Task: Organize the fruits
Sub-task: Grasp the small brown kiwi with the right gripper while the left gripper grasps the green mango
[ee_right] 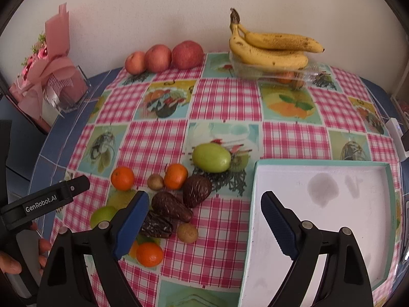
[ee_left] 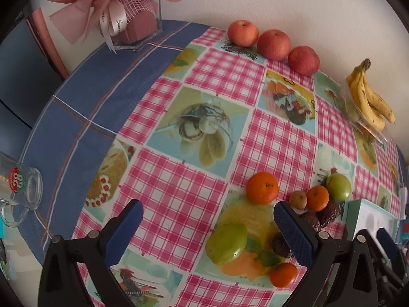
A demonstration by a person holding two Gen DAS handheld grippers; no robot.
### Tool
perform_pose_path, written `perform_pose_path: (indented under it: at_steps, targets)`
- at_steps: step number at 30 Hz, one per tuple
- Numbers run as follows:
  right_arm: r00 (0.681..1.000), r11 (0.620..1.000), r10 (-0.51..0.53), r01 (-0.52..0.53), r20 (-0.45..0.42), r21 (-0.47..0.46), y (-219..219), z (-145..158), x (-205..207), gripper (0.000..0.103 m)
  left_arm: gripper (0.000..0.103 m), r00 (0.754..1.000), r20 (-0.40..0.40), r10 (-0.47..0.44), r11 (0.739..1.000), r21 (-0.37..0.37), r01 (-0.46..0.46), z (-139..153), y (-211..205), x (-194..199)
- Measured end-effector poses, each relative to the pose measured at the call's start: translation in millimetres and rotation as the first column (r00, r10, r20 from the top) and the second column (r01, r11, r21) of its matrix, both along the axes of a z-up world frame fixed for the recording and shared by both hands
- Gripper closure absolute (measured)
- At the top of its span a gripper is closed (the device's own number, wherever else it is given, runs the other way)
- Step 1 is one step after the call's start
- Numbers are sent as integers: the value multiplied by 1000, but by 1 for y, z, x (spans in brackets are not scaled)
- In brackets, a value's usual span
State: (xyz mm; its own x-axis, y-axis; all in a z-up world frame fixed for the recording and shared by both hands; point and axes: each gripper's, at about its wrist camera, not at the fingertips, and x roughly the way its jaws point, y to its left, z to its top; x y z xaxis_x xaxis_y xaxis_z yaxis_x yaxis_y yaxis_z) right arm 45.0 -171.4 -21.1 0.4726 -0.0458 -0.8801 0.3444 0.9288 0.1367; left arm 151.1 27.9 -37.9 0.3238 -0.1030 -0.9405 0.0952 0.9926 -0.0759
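Note:
A cluster of fruit lies on the checked tablecloth (ee_right: 222,99): three oranges (ee_right: 122,178), a green fruit (ee_right: 211,157), a second green fruit (ee_left: 227,243), dark wrinkled avocados (ee_right: 196,190) and small brown fruits (ee_right: 188,232). Three red apples (ee_right: 187,54) sit by the wall, with bananas (ee_right: 268,50) on a clear plastic box. A white tray (ee_right: 319,217) with a teal rim lies at the right. My left gripper (ee_left: 207,227) hovers open over the cloth, left of the cluster. My right gripper (ee_right: 204,220) is open above the gap between cluster and tray.
A pink wrapped gift (ee_left: 120,12) in a clear box stands at the back left on the blue cloth (ee_left: 76,102). A glass mug (ee_left: 23,192) sits near the left edge. A hand (ee_right: 15,258) holds the left gripper's handle.

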Motion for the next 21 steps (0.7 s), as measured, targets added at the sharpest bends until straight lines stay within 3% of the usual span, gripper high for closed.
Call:
perform_pose_path:
  at_steps: [3, 5, 9, 11, 13, 15, 18, 21]
  targets:
    - [1000, 999, 9, -9, -19, 38, 1, -11, -3, 17, 0, 1000, 3, -5, 1000, -23, 5, -4, -1, -3]
    - [999, 999, 10, -7, -40, 53, 2, -20, -5, 34, 0, 1000, -14, -17, 1000, -20, 16, -11, -4, -5]
    - [996, 994, 16, -6, -86, 112, 3, -40, -6, 41, 0, 996, -85, 0, 999, -35, -3, -29, -1, -7]
    - [995, 990, 29, -15, -98, 138, 5, -48, -6, 52, 2, 993, -111, 25, 998, -62, -32, -34, 2, -7]
    - [994, 986, 39, -22, -104, 164, 8, -54, -5, 54, 15, 992, -124, 31, 997, -72, -40, -38, 3, -9]
    - [993, 984, 50, -30, -111, 175, 10, -59, -4, 58, 21, 990, -140, 23, 996, -85, -35, -42, 3, -10]
    - [991, 982, 61, -38, -120, 185, 14, -65, -2, 67, 30, 986, -168, 4, 992, -124, -25, -46, 0, -13]
    - [992, 980, 63, -41, -110, 194, 14, -66, -3, 73, 30, 984, -177, -9, 993, -116, -12, -48, -5, -15]
